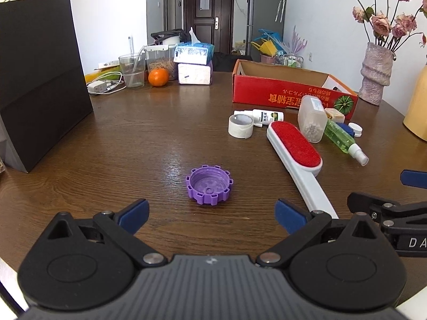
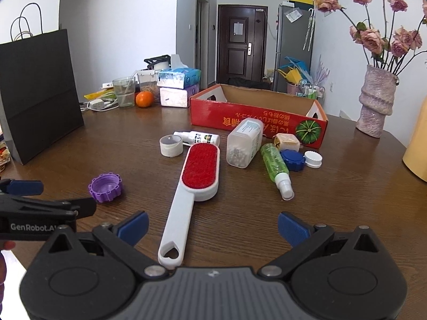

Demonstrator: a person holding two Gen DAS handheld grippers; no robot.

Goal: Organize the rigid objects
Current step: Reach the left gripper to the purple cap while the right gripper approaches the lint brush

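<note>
A purple ribbed cap lies open side up on the wooden table, just ahead of my left gripper, which stands open and empty. My right gripper is open too, with the white handle of a red lint brush running between its fingers, untouched. Beyond lie a tape roll, a small white bottle, a clear jar of beads, a green spray bottle, a blue cap and a white cap. An open red cardboard box stands behind them.
A black paper bag stands at the left. Tissue packs, an orange, a glass and a charger sit at the far edge. A pink vase of dried roses and a yellow object stand at the right.
</note>
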